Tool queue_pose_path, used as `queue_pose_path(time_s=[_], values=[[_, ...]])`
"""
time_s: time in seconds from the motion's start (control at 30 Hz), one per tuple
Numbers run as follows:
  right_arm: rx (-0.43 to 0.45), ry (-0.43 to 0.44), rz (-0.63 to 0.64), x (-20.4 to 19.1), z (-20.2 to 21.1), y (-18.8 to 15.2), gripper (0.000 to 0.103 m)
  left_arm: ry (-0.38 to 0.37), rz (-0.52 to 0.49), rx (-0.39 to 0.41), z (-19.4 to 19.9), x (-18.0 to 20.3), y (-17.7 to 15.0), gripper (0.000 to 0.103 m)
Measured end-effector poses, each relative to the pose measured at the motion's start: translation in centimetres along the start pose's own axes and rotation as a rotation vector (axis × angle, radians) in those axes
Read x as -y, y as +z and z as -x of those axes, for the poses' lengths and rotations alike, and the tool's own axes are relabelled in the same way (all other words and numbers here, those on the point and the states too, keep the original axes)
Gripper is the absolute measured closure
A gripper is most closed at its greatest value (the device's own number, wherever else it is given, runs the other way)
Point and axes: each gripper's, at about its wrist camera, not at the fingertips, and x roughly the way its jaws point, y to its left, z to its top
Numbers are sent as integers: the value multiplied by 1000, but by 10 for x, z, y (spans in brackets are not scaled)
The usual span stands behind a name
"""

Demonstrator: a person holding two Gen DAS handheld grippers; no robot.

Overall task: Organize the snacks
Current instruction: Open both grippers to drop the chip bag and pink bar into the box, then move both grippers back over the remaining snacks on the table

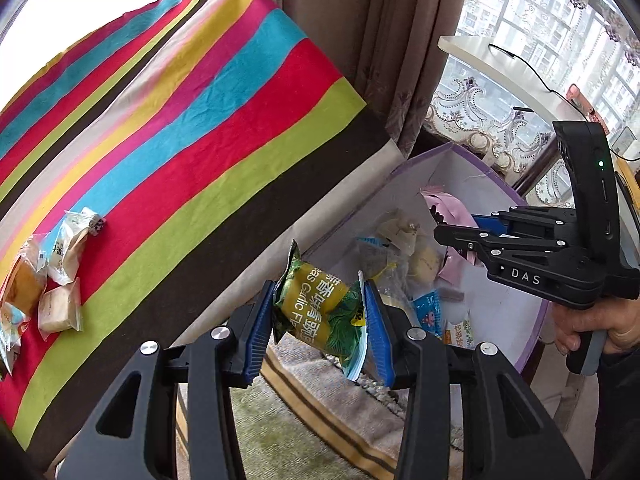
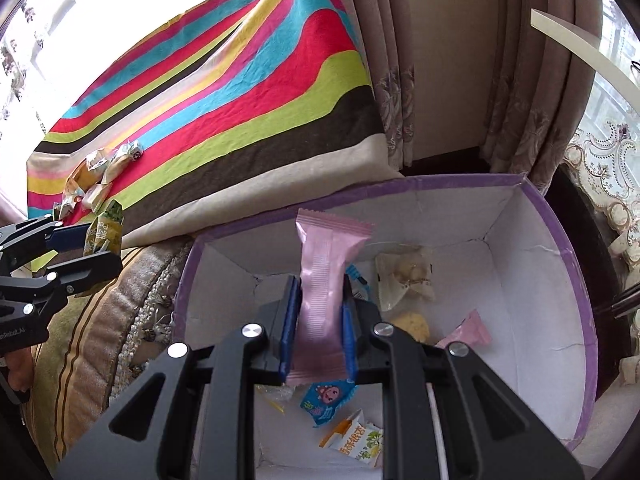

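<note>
- The left hand-held gripper pinches a green and yellow snack packet between its two blue pads; the packet is squeezed at its middle and hangs just off the near edge of the tabletop, beside the box and not inside it; under it lies a striped rug
- The right hand-held gripper pinches a long pink wrapper; its blue pads press on the lower half and the crimped top end stands up past the fingertips; it hangs over the open box, above the snacks in it
- A hand grips the handle of the right hand-held gripper at the right edge of the left wrist view
- The white box has a purple rim and stands open just off the near right corner of the tabletop; on its floor lie a clear packet with a pale cake, a small pink sachet, a blue packet with a pink cartoon figure and an orange and white packet
- The tabletop is covered by a striped cloth in red, blue, green, yellow, pink and brown
- A cluster of wrapped cakes in clear and white wrappers lies near the left edge of the tabletop, well apart from the box
- Brown curtains hang behind the far right corner of the tabletop; lace and a bright window show to the right of them
</note>
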Motion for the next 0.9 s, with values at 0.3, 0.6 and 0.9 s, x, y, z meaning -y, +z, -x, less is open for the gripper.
queue_pose_path(time_s=[0.3, 0.6, 0.9], values=[[9, -37, -50, 11, 4, -4, 47, -40, -18, -14, -11, 16, 8, 44], [18, -41, -53, 2, 7, 1, 28, -16, 81, 14, -3, -3, 5, 29], [13, -26, -21, -21, 6, 5, 27, 16, 167, 46, 11, -26, -3, 27]])
